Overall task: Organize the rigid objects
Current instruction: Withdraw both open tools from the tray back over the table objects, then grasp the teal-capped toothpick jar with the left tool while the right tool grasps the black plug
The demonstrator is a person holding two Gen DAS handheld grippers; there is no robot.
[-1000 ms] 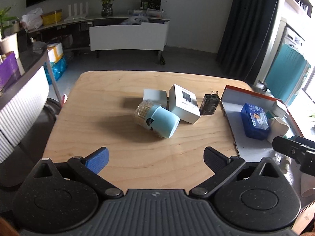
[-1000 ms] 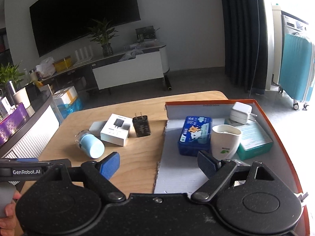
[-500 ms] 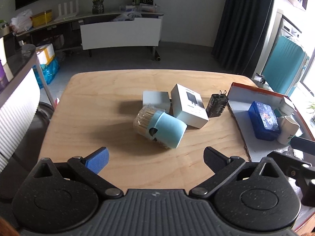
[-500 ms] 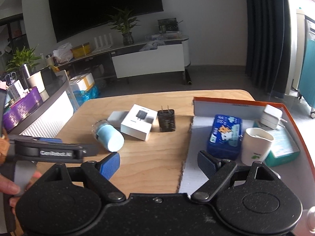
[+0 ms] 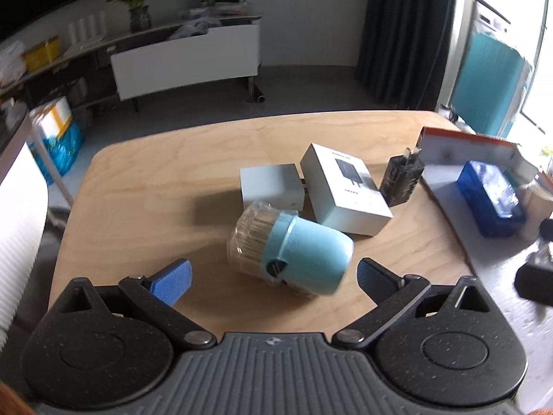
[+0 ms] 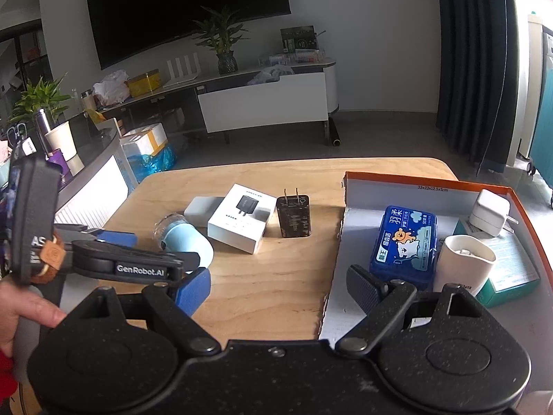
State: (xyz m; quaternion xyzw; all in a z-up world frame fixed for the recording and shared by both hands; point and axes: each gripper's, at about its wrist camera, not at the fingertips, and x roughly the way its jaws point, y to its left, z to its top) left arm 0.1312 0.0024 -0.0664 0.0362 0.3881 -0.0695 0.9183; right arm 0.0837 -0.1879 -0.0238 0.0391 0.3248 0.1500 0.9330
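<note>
A light blue toothpick jar (image 5: 297,252) (image 6: 188,240) with a clear end lies on its side on the wooden table (image 5: 138,186). My left gripper (image 5: 273,276) stands open just short of it, fingers on either side, nothing held. Behind it lie a flat grey box (image 5: 269,186), a white charger box (image 5: 345,190) (image 6: 242,218) and a black plug adapter (image 5: 402,180) (image 6: 293,216). My right gripper (image 6: 278,287) is open and empty near the shallow orange-rimmed box (image 6: 428,176).
The orange-rimmed box holds a blue tissue pack (image 6: 406,242), a white cup (image 6: 461,264), a white plug (image 6: 490,212) and a teal box (image 6: 511,269). A hand (image 6: 20,311) holds the left gripper at the table's left. A teal suitcase (image 5: 490,83) stands beyond the right edge.
My left gripper has moved forward and closer to the toothpick jar, which now lies between its open fingers' line. The right gripper has swung left, bringing the left gripper into its view.
</note>
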